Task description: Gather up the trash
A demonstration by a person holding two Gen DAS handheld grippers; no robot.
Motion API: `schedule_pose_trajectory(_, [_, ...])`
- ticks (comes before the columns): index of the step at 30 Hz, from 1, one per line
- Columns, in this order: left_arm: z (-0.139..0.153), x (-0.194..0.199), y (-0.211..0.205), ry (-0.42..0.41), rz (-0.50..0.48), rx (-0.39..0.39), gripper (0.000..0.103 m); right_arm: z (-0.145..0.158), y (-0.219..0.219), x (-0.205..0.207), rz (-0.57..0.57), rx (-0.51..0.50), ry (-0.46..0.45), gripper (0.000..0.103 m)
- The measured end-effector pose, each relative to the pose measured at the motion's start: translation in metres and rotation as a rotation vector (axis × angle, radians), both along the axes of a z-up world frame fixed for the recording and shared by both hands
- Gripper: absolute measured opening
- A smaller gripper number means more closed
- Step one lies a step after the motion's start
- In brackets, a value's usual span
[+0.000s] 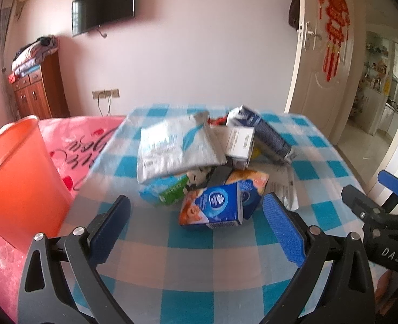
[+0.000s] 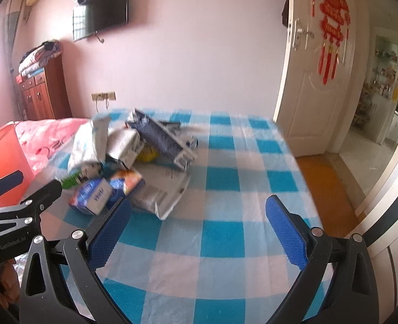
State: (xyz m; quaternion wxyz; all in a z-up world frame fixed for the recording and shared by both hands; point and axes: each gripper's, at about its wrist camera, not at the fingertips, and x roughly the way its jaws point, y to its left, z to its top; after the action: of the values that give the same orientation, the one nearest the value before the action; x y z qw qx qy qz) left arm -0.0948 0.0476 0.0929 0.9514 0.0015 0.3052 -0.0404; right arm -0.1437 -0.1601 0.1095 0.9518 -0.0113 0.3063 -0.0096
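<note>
Looking along the left gripper [image 1: 196, 225], its two blue-padded fingers stand wide apart with nothing between them, low over the blue-and-white checked table [image 1: 188, 264]. Just ahead of them lies the trash pile [image 1: 212, 159]: a blue tissue box [image 1: 212, 209] nearest, a grey mailer bag [image 1: 176, 149] on top at the left, a white carton [image 1: 239, 143] and a dark blue crushed carton [image 1: 269, 135] behind. An orange bin [image 1: 18, 186] stands at the left, beside a pink bedspread [image 1: 74, 140]. The right gripper shows at the right edge.

From the right wrist camera, the right gripper [image 2: 197, 225] is likewise spread wide and empty over bare checked cloth. The pile sits ahead and to its left, the tissue box just beyond the left finger. The left gripper shows at the left edge, in front of the orange bin. A white door [image 2: 315, 81] stands open at the right.
</note>
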Motion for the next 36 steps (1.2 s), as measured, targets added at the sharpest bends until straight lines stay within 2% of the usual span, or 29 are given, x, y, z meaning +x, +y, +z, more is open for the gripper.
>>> schedule_pose_trajectory(7, [0.024, -0.018, 0.008, -0.073, 0.008, -0.006, 0.099, 0.032, 0.002, -0.019, -0.016, 0.008, -0.093, 0.098])
schedule_pose_trajectory(18, [0.048, -0.037, 0.019, -0.145, 0.019, -0.022, 0.099, 0.064, 0.000, -0.050, -0.033, 0.035, -0.249, 0.098])
schedule_pose_trajectory(36, [0.059, -0.047, 0.033, -0.156, 0.038, -0.084, 0.099, 0.075, -0.009, -0.061, -0.089, 0.046, -0.277, 0.098])
